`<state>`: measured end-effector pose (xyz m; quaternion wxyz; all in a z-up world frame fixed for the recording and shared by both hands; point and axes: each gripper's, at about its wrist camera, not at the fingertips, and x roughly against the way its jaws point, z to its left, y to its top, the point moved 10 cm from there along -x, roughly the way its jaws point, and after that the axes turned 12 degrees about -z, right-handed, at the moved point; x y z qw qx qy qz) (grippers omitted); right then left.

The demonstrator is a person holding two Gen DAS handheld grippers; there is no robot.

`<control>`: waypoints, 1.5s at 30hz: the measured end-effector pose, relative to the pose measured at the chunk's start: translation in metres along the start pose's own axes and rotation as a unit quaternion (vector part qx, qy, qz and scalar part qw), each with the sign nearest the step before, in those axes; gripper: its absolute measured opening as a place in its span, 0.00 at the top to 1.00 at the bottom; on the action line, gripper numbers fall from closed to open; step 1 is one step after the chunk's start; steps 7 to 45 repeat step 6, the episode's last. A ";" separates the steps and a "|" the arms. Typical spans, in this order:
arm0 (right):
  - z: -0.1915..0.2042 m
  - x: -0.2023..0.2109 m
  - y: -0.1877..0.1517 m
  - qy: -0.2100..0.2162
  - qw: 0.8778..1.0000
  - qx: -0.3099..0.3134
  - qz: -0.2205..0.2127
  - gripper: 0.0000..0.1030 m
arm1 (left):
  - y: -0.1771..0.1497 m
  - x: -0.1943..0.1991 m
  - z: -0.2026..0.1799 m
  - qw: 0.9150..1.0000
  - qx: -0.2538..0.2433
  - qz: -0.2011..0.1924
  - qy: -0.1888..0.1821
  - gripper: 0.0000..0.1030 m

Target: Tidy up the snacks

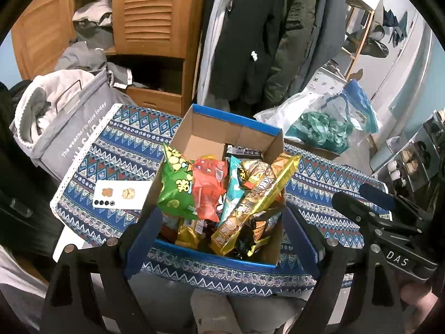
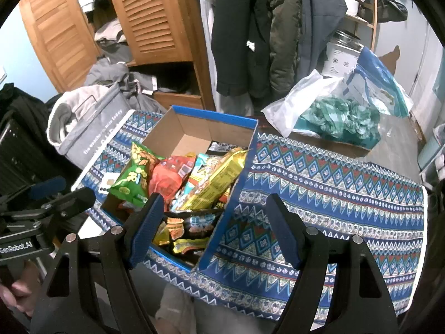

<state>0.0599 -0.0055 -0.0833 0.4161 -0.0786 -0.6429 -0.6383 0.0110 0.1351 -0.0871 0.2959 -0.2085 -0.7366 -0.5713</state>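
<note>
Both claws, left claw (image 1: 222, 239) and right claw (image 2: 214, 229), are hovering spread apart and empty at six o'clock of the snack-heaped box (image 1: 230, 123) sitting on the worktop (image 2: 333, 183), leaving the stage unclear.

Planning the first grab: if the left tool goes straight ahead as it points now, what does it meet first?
Probably the snack pile in the cardboard box: the open left tool frames the long yellow packet and the orange packet. Depth is unclear, so the box's near blue rim could come first.
</note>
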 end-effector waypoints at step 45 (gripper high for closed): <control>-0.001 0.000 -0.001 -0.001 1.000 -0.003 0.003 0.27 | 0.001 0.001 0.000 1.000 -0.002 -0.006 0.001 0.14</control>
